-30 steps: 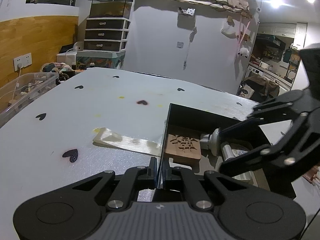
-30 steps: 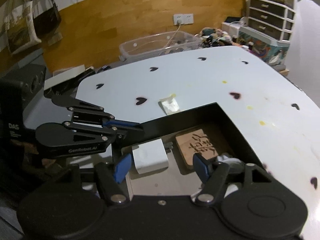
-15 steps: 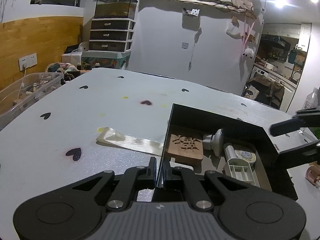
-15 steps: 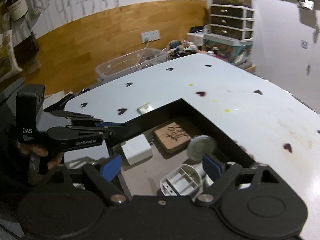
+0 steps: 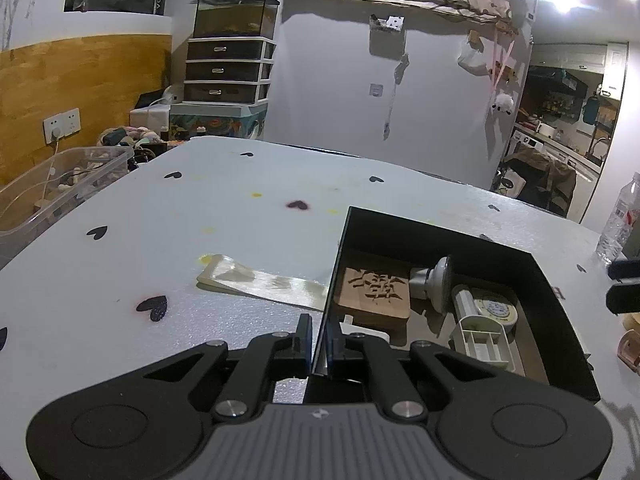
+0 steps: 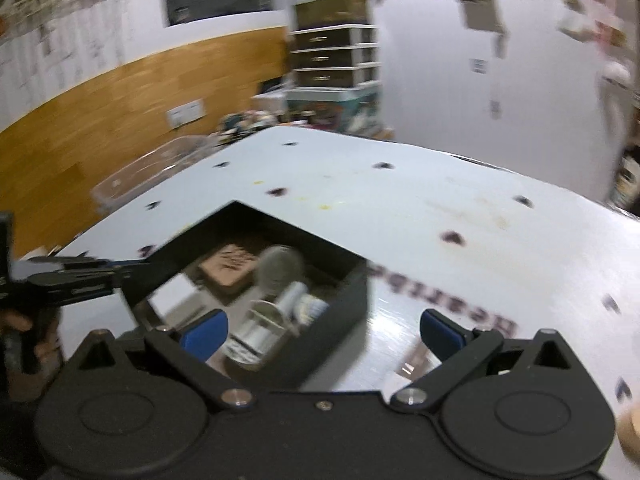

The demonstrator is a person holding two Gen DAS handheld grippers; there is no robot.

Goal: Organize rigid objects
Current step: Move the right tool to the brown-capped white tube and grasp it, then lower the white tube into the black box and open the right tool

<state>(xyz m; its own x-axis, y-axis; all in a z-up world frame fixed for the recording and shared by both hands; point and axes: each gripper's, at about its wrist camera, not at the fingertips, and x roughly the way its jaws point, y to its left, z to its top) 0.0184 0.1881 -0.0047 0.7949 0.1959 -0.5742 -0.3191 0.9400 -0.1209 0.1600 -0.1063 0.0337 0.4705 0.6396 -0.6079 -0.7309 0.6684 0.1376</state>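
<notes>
The right claw [image 6: 322,330], a second ago low over the black box [image 5: 460,248] with jaws half apart, is now drawn back beside it, jaws opening wide with nothing between them; the round grey knob [image 5: 438,280] lies inside.

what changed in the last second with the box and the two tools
The right tool let go of the grey round-headed piece, left it in the black box, pulled out sideways, jaws opening, empty. The left tool stays clamped on the box wall; the wooden block is unmoved.
</notes>
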